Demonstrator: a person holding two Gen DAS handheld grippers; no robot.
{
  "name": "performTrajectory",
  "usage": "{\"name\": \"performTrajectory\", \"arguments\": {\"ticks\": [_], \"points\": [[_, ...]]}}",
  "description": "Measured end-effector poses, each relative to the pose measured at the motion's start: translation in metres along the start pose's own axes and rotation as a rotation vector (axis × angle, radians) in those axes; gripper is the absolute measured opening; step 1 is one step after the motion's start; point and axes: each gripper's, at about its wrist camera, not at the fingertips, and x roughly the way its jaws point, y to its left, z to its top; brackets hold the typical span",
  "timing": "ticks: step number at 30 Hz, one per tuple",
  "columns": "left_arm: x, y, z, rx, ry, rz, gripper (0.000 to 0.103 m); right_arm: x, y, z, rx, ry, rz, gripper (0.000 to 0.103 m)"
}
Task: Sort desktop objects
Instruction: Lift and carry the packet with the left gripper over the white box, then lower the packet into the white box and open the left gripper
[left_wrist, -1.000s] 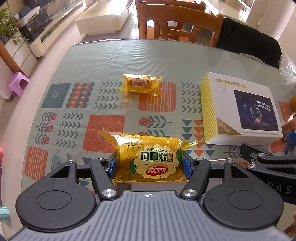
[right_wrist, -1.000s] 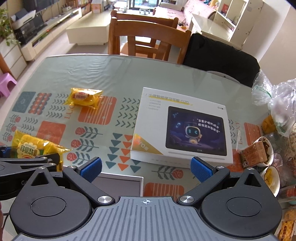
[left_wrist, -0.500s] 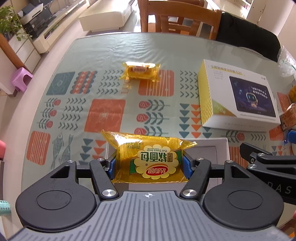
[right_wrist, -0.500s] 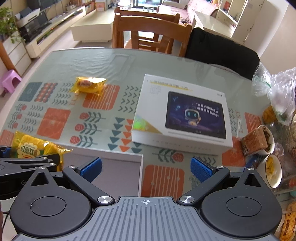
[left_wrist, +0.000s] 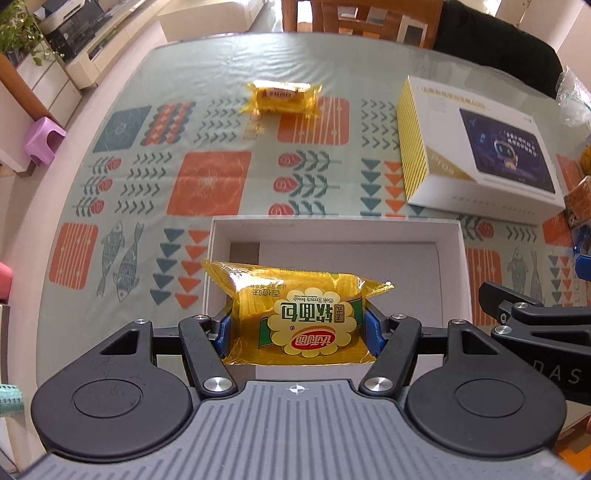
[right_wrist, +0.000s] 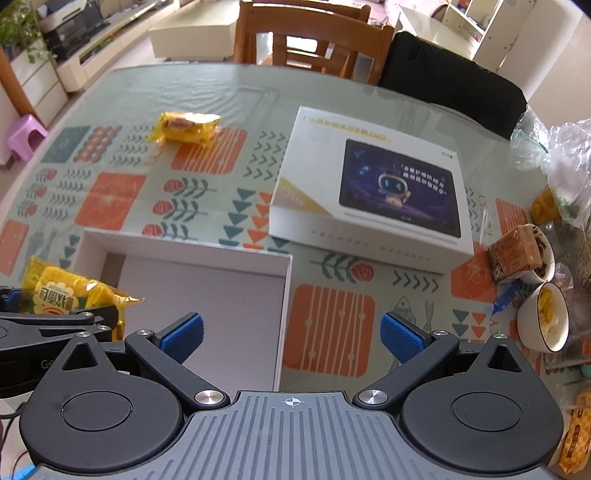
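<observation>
Bread packet (left_wrist: 299, 314) clenched in left gripper (left_wrist: 297, 328), over open white box (left_wrist: 332, 230); second packet (left_wrist: 282, 98) on counter (left_wrist: 207, 66); right gripper (right_wrist: 291, 332) fingers spread, holding nothing.

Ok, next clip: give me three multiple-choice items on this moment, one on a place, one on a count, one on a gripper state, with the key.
1. Where is the bread packet held by the left gripper?
A. over the open white tray
B. on the tablet box
C. on a chair

2. How many yellow bread packets show?
A. one
B. two
C. four

3. What is the right gripper doing?
A. gripping the box
B. shut on a bowl
C. open, holding nothing

Key: 1 A, the tray's floor shows behind the packet. 2 B, one held, a second packet lies far up the table. 3 C, the blue pads stand wide apart.
</observation>
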Motion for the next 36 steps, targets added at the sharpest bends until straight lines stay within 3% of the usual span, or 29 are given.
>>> {"name": "performTrajectory", "arguments": {"ticks": [14, 36], "points": [[0.025, 0.014, -0.026, -0.017, 0.089, -0.016, 0.080, 0.021, 0.015, -0.020, -0.036, 0.076, -0.008, 0.103], [0.074, 0.020, -0.038, 0.016, 0.194, -0.026, 0.080, 0.064, 0.032, -0.038, -0.056, 0.189, -0.026, 0.103]]}}
